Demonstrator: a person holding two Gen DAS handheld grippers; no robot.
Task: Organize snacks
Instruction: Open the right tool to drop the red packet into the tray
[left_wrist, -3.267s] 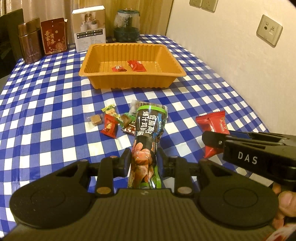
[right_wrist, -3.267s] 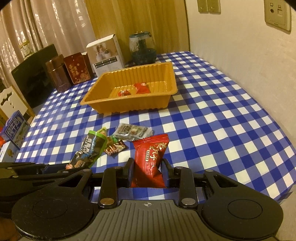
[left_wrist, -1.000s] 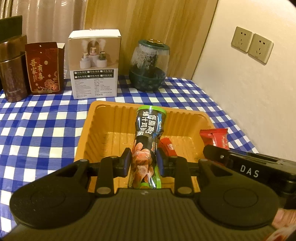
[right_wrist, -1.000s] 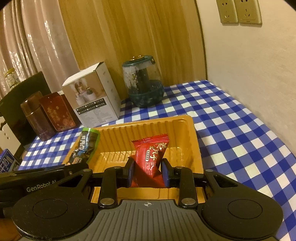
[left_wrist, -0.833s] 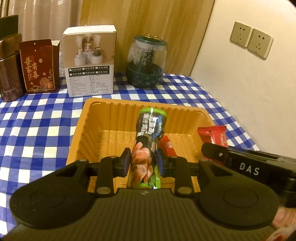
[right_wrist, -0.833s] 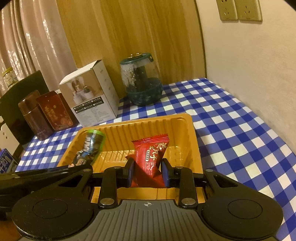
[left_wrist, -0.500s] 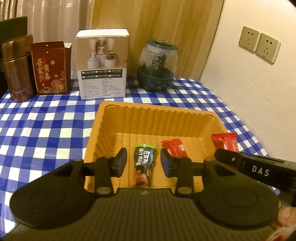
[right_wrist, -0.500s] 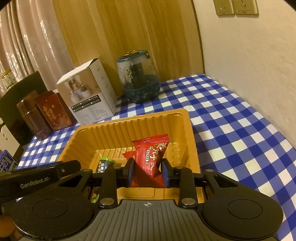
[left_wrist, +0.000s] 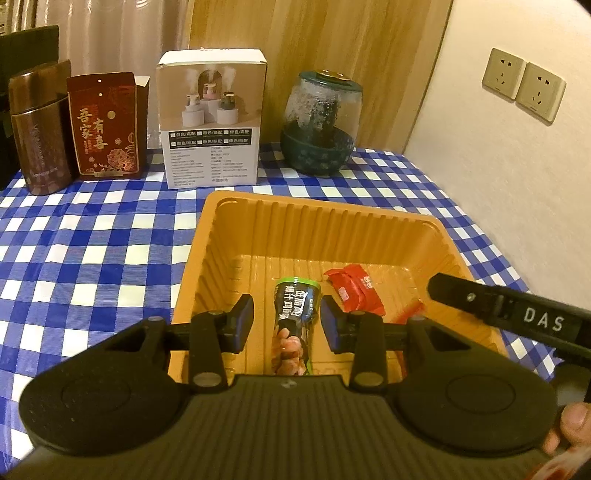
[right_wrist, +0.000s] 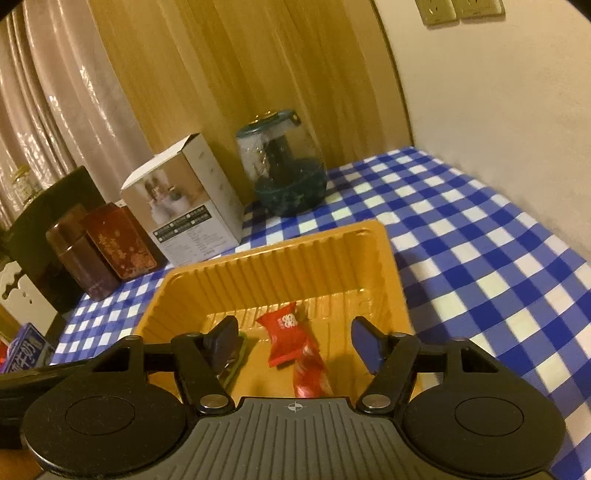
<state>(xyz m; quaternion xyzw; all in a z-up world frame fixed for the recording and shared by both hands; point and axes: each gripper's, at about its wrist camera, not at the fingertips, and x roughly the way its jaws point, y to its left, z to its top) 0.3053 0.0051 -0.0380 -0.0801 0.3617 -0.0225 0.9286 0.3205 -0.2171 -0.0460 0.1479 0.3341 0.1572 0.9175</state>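
Note:
The orange tray sits on the checked cloth under both grippers. A green-and-black snack packet lies on the tray floor, and my left gripper hangs open above it, pads clear of it. A small red candy packet lies beside it. My right gripper is over the tray with its jaws opening wide. The red snack packet lies loose below them, touching neither pad, next to the small red candy packet. The right gripper's finger reaches in from the right.
Along the back of the table stand a white box, a dark green glass jar, a red carton and a brown tin. A wall with sockets borders the table's right side.
Both grippers carried their packets from the table to above the tray. The left let the green packet drop in first; the right has just opened and its red packet has fallen.

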